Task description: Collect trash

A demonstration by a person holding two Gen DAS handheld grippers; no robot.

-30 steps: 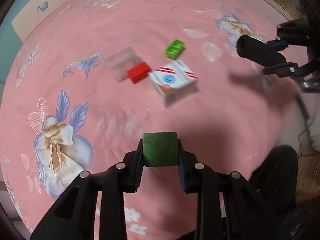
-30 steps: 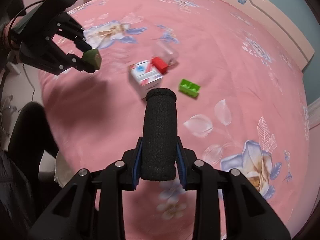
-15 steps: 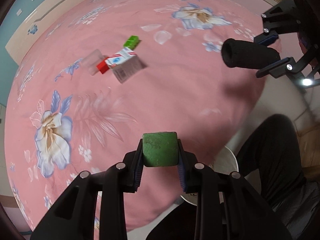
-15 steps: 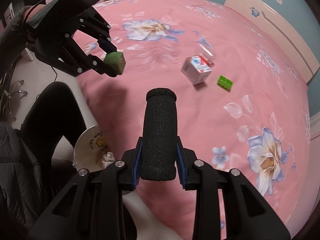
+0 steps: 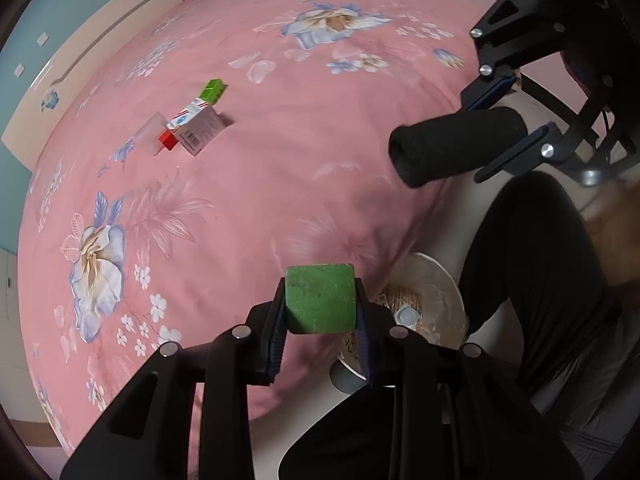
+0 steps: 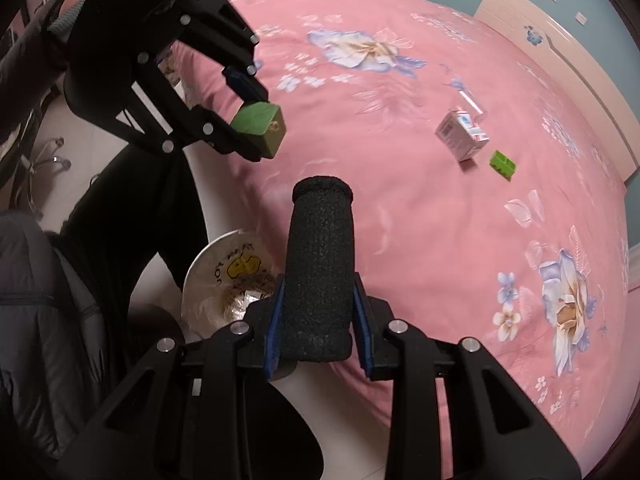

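A green block (image 5: pixel 320 298) with rounded corners and a dull, scuffed face is clamped between the 2 fingers of the left tongs (image 5: pixel 321 312). In the right wrist view its side appears olive-yellow, with a small ring-shaped mark on it. It is held in the air just past the near edge of the bed (image 5: pixel 280 152), above the floor and beside a white trash bin (image 5: pixel 448 280).

A black foam cylinder (image 6: pixel 320 264), rough in texture with a rolled rim at its far end, is gripped by the right tongs (image 6: pixel 318 320); it stands out lengthwise from between the blue-padded fingers. It is also carried off the bed's near edge, with the bin seen below and to its left.

The bin is round and pale, a yellow cartoon figure and dark lettering are printed on its inner wall, and crumpled wrappers and a small round piece are seen lying inside.

Farther out on the bed, 3 more items are grouped together: a white carton (image 5: pixel 196 128) with red and blue print and a barcode side, a small red block (image 5: pixel 168 141) touching its left end, and a bright green block (image 5: pixel 212 91) just beyond it on the far side. A clear plastic piece (image 5: pixel 150 136) is seen just left of the red block.

The bed is covered by a pink sheet printed with blue-and-white flowers. Dark trouser legs (image 5: pixel 532 264) are visible next to the bin.
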